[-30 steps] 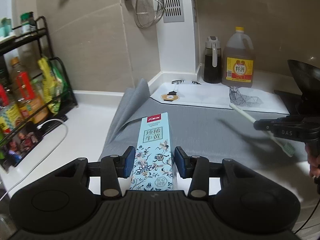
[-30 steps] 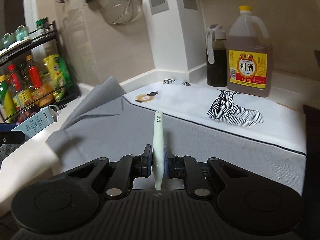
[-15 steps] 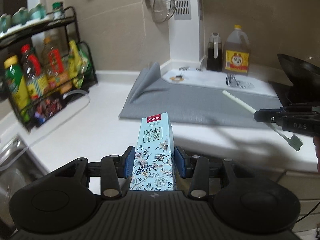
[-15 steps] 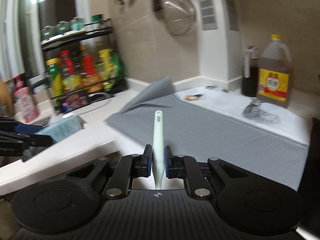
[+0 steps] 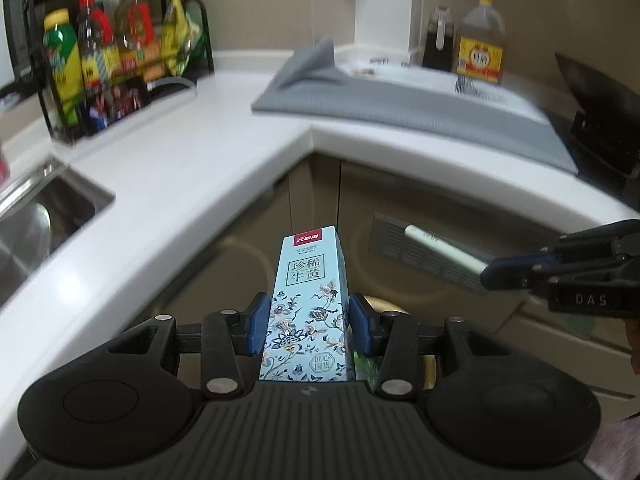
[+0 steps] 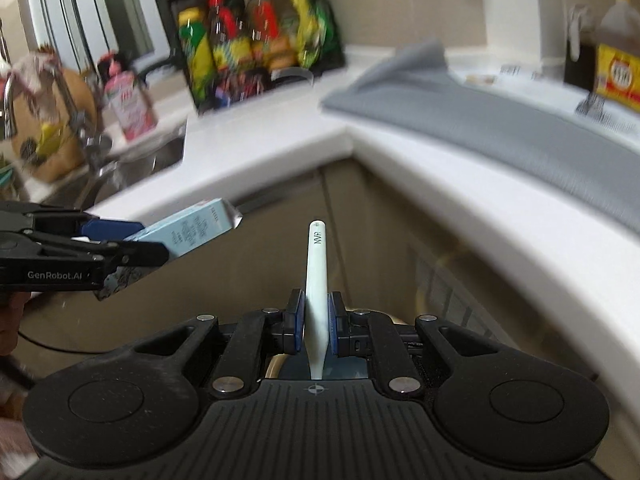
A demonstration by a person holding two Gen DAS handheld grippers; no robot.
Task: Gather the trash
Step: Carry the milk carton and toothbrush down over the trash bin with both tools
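So both grippers are loaded: left gripper [image 5: 306, 328] clamps the blue box [image 5: 310, 304], right gripper [image 6: 316, 328] pinches the toothbrush [image 6: 316, 280], both long axes pointing forward over the cabinets, bin presumably below.

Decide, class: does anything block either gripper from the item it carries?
No. The left gripper is already shut on the blue box, and the right gripper on the toothbrush. No bin is clearly visible.

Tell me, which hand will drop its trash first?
Hard to call. The left gripper clamps the blue box, the right gripper the toothbrush; both hang beside each other off the counter. No bin clearly shows.
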